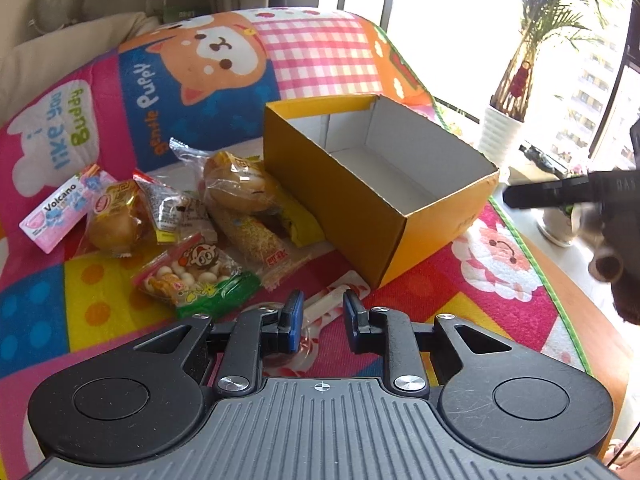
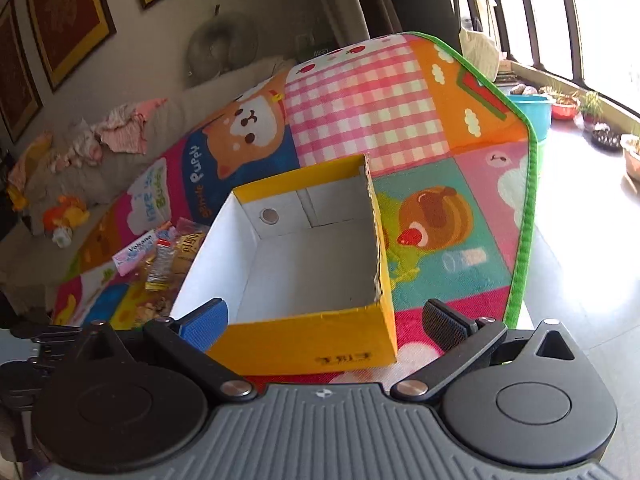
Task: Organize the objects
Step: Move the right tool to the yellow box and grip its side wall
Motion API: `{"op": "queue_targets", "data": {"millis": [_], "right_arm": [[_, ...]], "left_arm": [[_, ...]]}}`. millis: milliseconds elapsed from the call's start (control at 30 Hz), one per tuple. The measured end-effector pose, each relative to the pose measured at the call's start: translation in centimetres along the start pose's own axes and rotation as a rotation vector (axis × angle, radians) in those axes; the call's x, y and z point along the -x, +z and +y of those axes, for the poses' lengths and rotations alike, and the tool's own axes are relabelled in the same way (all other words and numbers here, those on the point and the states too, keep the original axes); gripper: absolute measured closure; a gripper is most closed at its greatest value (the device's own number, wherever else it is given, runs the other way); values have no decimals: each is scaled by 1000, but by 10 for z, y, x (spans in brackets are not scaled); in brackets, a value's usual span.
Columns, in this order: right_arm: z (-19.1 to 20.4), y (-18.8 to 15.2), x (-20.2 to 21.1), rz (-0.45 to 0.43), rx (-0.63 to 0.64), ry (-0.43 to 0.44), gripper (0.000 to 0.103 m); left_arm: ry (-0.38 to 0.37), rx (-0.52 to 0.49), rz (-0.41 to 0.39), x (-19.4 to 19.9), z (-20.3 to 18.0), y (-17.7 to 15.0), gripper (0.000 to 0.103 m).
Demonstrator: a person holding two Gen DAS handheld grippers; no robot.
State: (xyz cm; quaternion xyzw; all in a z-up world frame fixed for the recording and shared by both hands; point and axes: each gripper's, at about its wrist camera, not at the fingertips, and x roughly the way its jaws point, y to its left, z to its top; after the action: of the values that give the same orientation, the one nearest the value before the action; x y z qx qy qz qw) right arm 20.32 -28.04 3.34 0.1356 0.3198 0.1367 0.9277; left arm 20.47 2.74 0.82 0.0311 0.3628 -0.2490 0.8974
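Snack packets (image 1: 188, 224) are heaped on a bright cartoon-printed play mat (image 1: 320, 52), just left of an open yellow cardboard box (image 1: 360, 204) whose white interior holds nothing. Within the heap a pink "Volcano" packet (image 1: 64, 212) is seen at the far left, a wrapped bun (image 1: 112, 224) beside it, a second wrapped bun (image 1: 236, 184) leaning against the box wall, and a green-edged bag of small biscuits (image 1: 192, 276) nearest the camera. A clear wrapper printed in red and white (image 1: 332, 300) lies on the mat between the box corner and the left tongs (image 1: 320, 320).

The left tongs are held open, their blue pads apart above this wrapper, with nothing gripped; the heap is just ahead and to their left. The right tongs (image 2: 324, 320) are spread wide on either side of the box's near end, the blue pad over the left wall and the black pad outside the right wall; whether either pad touches the cardboard cannot be told. In the right wrist view the packets are partly hidden behind the box's left wall. A potted palm (image 1: 520, 80) stands by the window beyond the mat.
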Motion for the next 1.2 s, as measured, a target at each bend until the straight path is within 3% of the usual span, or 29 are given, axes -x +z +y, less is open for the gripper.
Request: {"op": "queue_targets", "data": {"millis": [100,233,467,667,800,867,933,1000,1067,1167,1200], "right_arm": [[-7,-22,-6,82,-57,61,0],[-12,-40,-27,182,-122,13,0],[-7,-44,-27,163,-136,-35,0],[10,-49,-31,176,-21,-105,0],[25,-53,-36,214,125,-147,0],[28,-50,-30,229,121,-81,0],[39,-41,-12,161,165,-29,0],[62,-25,15,-56,315,-114,0],[75,-3,19,-177,409,-244,0],[57,33,-10,-132,372,-269,3],[48,40,-23,-96,346,-271,15]], "left_arm": [[2,25,-17,-1,0,3,79],[4,38,-32,5,2,3,79],[24,122,-69,13,19,1,79],[31,144,-82,14,23,0,79],[43,166,-95,20,27,-2,79],[47,172,-101,25,30,-5,79],[65,169,-106,29,32,-7,79],[76,171,-105,29,33,-9,79],[76,178,-102,28,32,-10,79],[70,163,-114,33,25,-12,79],[69,161,-117,36,24,-12,79]]}}
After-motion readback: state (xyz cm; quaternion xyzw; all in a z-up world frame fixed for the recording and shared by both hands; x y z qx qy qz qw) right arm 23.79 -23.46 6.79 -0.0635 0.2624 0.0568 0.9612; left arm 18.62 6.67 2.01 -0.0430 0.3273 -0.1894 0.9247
